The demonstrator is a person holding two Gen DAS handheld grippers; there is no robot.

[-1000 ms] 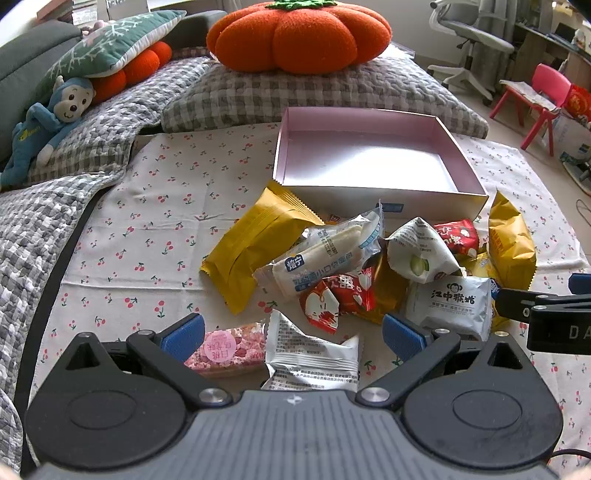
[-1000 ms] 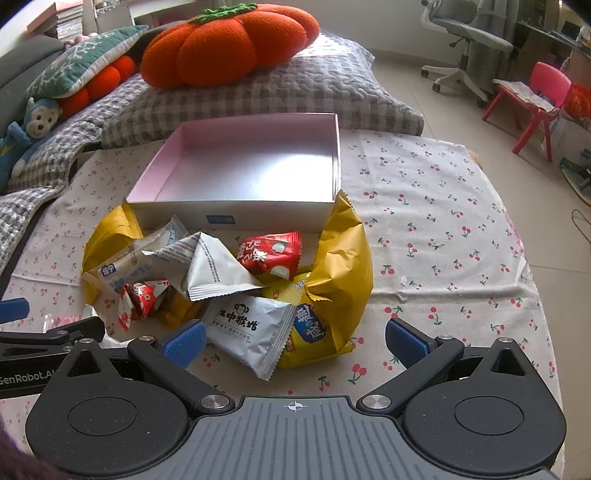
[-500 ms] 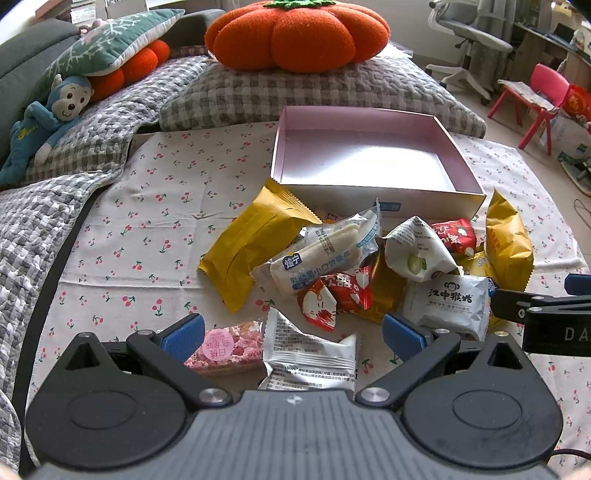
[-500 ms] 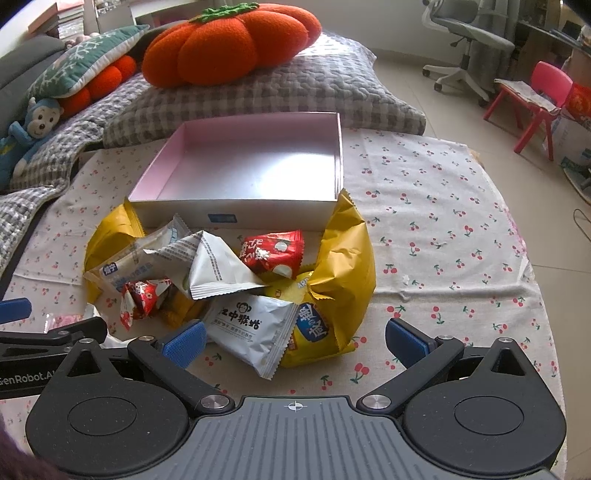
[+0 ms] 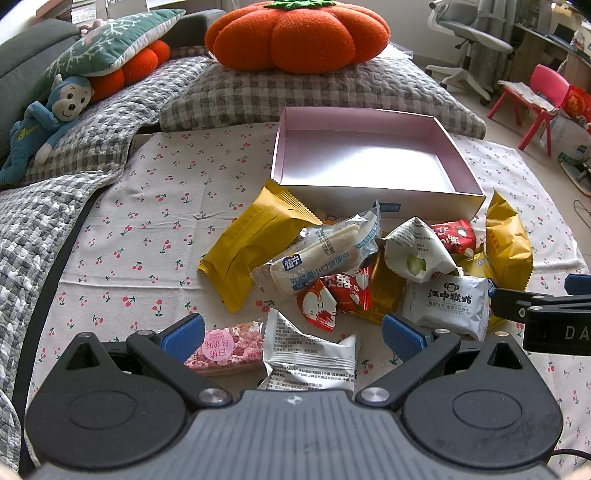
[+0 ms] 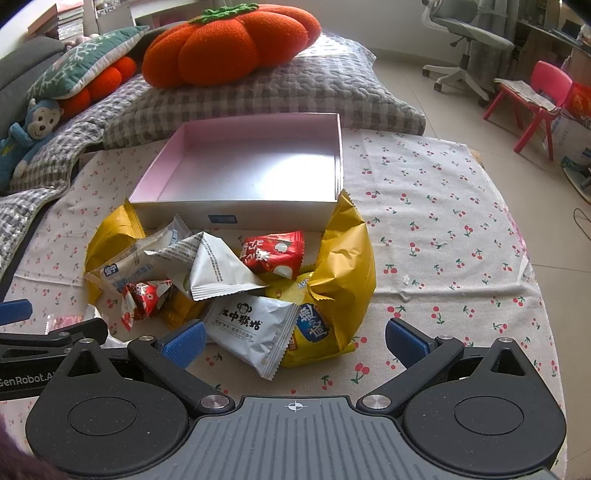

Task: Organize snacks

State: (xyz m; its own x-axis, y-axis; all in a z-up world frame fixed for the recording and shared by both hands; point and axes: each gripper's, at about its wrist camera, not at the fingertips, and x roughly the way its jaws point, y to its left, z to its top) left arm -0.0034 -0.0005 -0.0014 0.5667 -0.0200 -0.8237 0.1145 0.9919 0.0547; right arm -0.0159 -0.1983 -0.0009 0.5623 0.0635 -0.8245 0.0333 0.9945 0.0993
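Note:
An empty pink box (image 5: 369, 162) stands on the cherry-print cloth; it also shows in the right wrist view (image 6: 251, 173). A heap of snack packets lies in front of it: a yellow packet (image 5: 255, 240), a bread roll packet (image 5: 321, 258), red packets (image 5: 332, 295), a white monkey-print packet (image 5: 447, 302). My left gripper (image 5: 291, 336) is open over a pink nougat bar (image 5: 229, 349) and a white packet (image 5: 310, 358). My right gripper (image 6: 295, 338) is open over the monkey-print packet (image 6: 251, 332) and a large yellow bag (image 6: 343, 266).
A grey checked cushion (image 5: 306, 92) with an orange pumpkin pillow (image 5: 295, 35) lies behind the box. A blue monkey toy (image 5: 44, 122) sits at the far left. A pink chair (image 6: 535, 103) and an office chair (image 6: 461, 40) stand on the floor to the right.
Both grippers have shifted only slightly; the view has drifted a little. Both stay open and nothing was picked up.

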